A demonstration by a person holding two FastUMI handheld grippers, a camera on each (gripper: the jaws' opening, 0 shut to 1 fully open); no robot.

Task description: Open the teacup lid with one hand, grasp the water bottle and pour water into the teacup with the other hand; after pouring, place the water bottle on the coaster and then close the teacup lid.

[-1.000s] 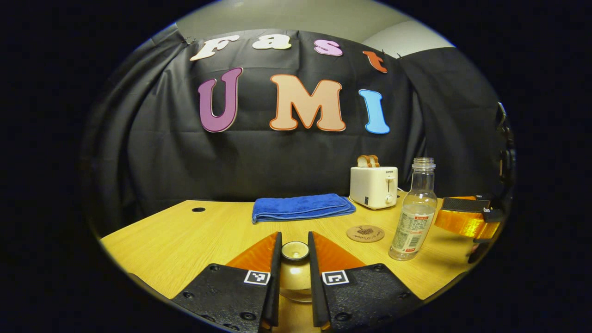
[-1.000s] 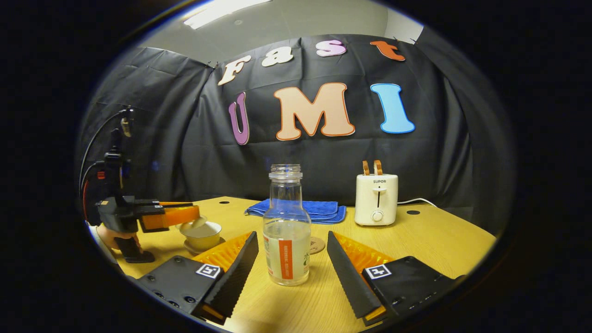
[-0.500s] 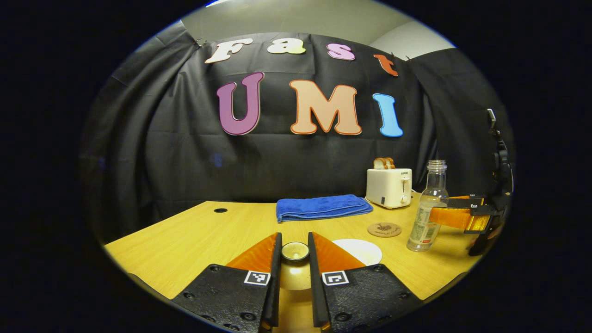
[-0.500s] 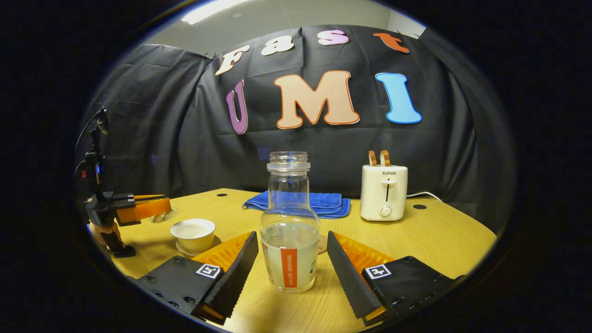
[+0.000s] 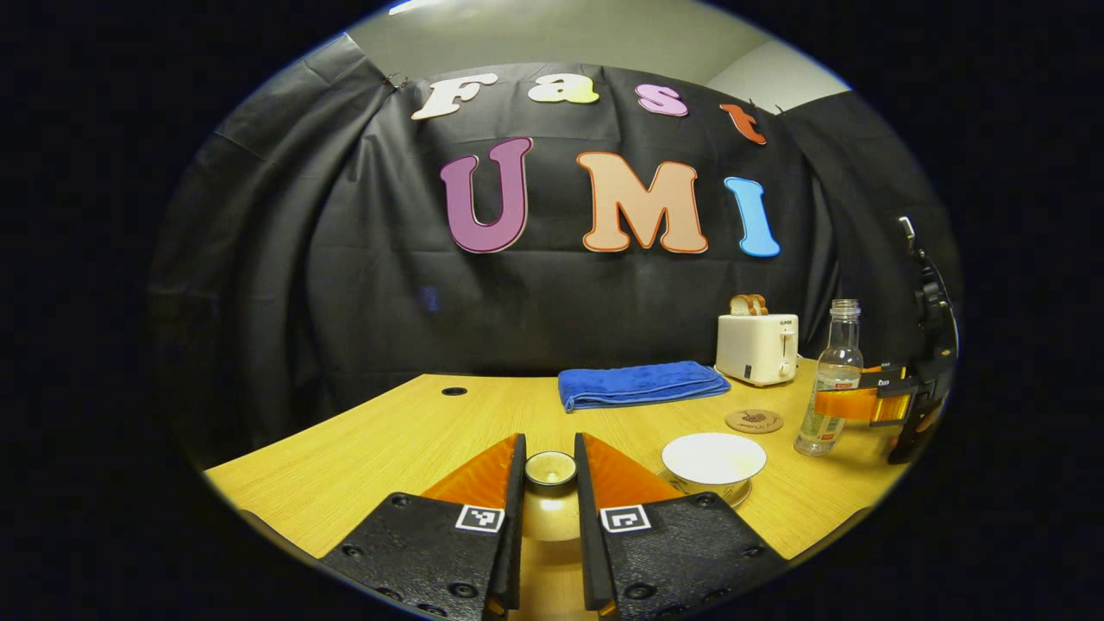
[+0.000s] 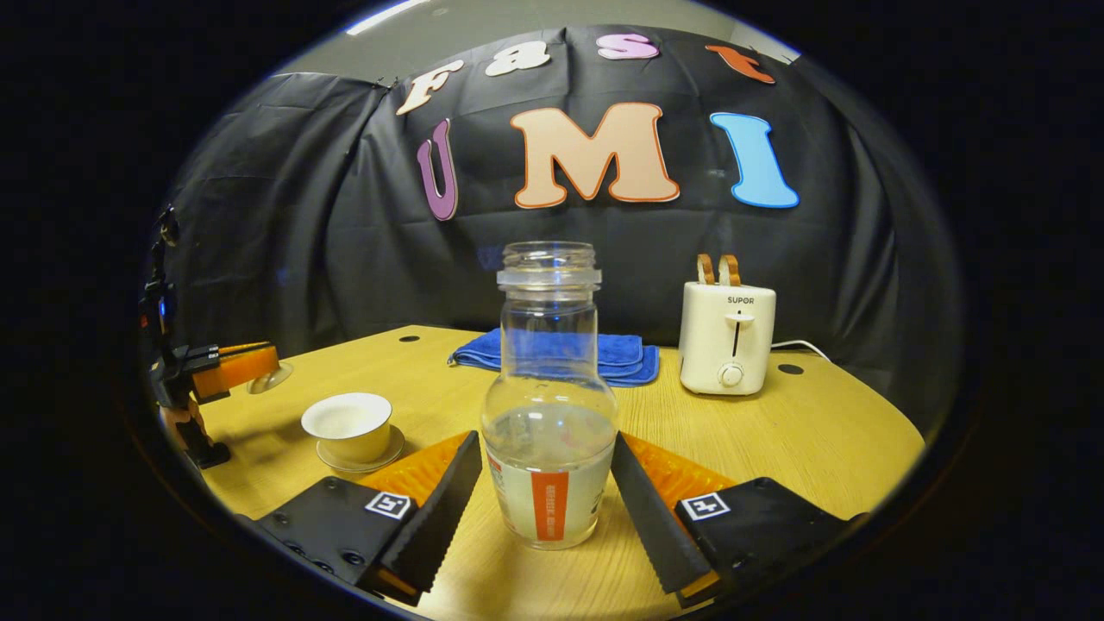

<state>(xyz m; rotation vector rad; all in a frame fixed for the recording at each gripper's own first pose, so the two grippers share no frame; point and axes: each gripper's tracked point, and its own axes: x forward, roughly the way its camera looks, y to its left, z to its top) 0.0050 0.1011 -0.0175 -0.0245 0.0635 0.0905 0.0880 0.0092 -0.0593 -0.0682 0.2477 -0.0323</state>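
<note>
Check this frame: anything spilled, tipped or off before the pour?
Nothing stands out. The water bottle stands upright, uncapped, between the right gripper fingers, no puddle on the table. The teacup sits open on its saucer, and the left gripper holds the lid off to the side.

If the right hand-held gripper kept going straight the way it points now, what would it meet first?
The water bottle: it stands between the open fingers of the right hand-held gripper, so the gripper's palm would likely reach it first. The blue towel lies beyond.
</note>
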